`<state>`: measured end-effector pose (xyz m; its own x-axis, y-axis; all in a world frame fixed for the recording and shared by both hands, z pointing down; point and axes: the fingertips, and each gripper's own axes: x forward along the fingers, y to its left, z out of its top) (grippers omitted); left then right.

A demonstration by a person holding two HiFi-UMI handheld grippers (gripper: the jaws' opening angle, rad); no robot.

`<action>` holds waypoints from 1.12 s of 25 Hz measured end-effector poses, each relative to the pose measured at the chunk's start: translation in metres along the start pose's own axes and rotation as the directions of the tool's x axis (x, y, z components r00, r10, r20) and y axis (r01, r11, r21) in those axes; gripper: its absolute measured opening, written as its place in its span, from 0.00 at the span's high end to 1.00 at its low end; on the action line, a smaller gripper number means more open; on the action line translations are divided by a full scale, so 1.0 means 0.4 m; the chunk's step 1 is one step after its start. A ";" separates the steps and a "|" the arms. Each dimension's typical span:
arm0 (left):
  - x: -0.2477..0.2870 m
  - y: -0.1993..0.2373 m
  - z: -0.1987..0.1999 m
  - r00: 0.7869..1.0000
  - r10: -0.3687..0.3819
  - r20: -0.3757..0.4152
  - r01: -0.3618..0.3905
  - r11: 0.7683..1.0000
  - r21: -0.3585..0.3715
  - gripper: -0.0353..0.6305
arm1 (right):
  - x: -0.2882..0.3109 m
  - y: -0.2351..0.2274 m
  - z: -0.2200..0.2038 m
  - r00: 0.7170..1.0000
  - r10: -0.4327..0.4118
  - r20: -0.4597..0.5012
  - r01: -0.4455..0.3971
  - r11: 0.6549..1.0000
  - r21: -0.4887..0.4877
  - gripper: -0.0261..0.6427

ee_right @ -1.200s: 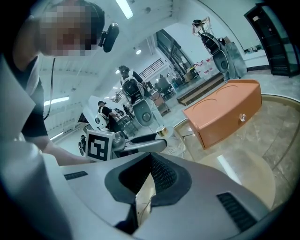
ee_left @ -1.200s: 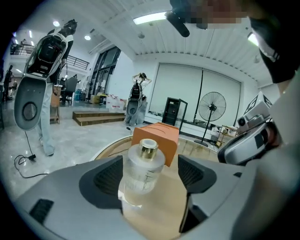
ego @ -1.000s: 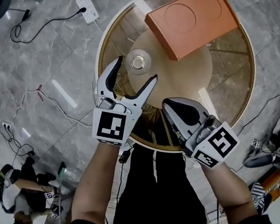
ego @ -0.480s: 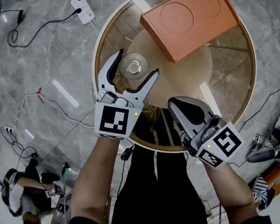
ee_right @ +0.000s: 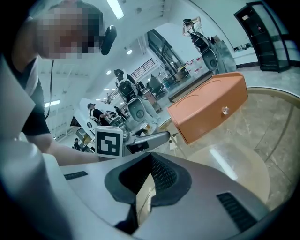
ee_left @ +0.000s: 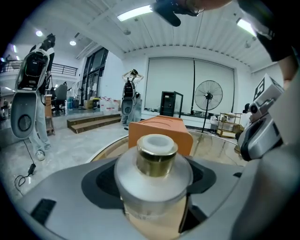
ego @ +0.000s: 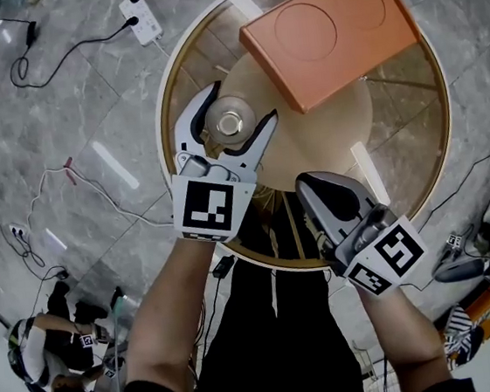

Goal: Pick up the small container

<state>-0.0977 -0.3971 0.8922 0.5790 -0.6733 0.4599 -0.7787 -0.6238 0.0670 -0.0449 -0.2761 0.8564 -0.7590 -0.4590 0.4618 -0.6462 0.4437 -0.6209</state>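
Head view: the left gripper [ego: 242, 101] reaches to the upper left part of the round glass table [ego: 396, 130], its jaws spread wide on either side of the small container [ego: 231, 122]. The jaws have just been closing, and the container stands between them. It is upright, a frosted round body with a gold neck, its long axis vertical. In the left gripper view it fills the gap from pad to pad and sits deep in the jaws, but no view shows the pads pressing on it yet, so this reads as a grip about to close and not one made.

The right gripper [ego: 307, 182] sits at lower centre of the frame near the table's near edge, jaws together on nothing, well apart from the container. The left hand is plainly the one placed to take it.

The box [ego: 332, 31], orange and lidded, lies at the upper right of the frame, near the container but not touching it. The table's rim curves just to the left of the left gripper. A straight lift looks unobstructed. Because the body is round, the squeeze should hold only if it lands on the wide part, not the neck.
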 end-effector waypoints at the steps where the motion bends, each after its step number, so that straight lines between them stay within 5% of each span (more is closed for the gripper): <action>1: 0.001 0.000 0.001 1.000 0.004 0.000 -0.004 1.000 0.004 0.41 | 0.000 -0.001 -0.003 1.000 0.001 0.000 -0.001 1.000 0.002 0.94; 8: -0.025 -0.021 0.005 1.000 -0.009 -0.018 0.008 1.000 -0.025 0.42 | -0.016 0.018 -0.024 1.000 0.010 -0.017 -0.010 1.000 -0.013 0.94; 15: -0.154 -0.051 0.115 0.999 -0.037 -0.006 0.037 0.999 -0.019 0.42 | -0.062 0.124 0.016 0.999 0.007 -0.036 -0.010 0.998 -0.064 0.94; 28: -0.639 -0.107 0.672 1.000 -0.021 0.014 0.020 1.000 0.017 0.42 | -0.392 0.536 0.447 0.977 -0.132 0.165 0.153 0.980 -0.124 0.94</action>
<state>-0.1473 -0.3051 0.5337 0.5981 -0.6656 0.4463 -0.7624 -0.6442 0.0610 -0.0502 -0.2465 0.5377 -0.6435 -0.6342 0.4285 -0.7596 0.4600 -0.4598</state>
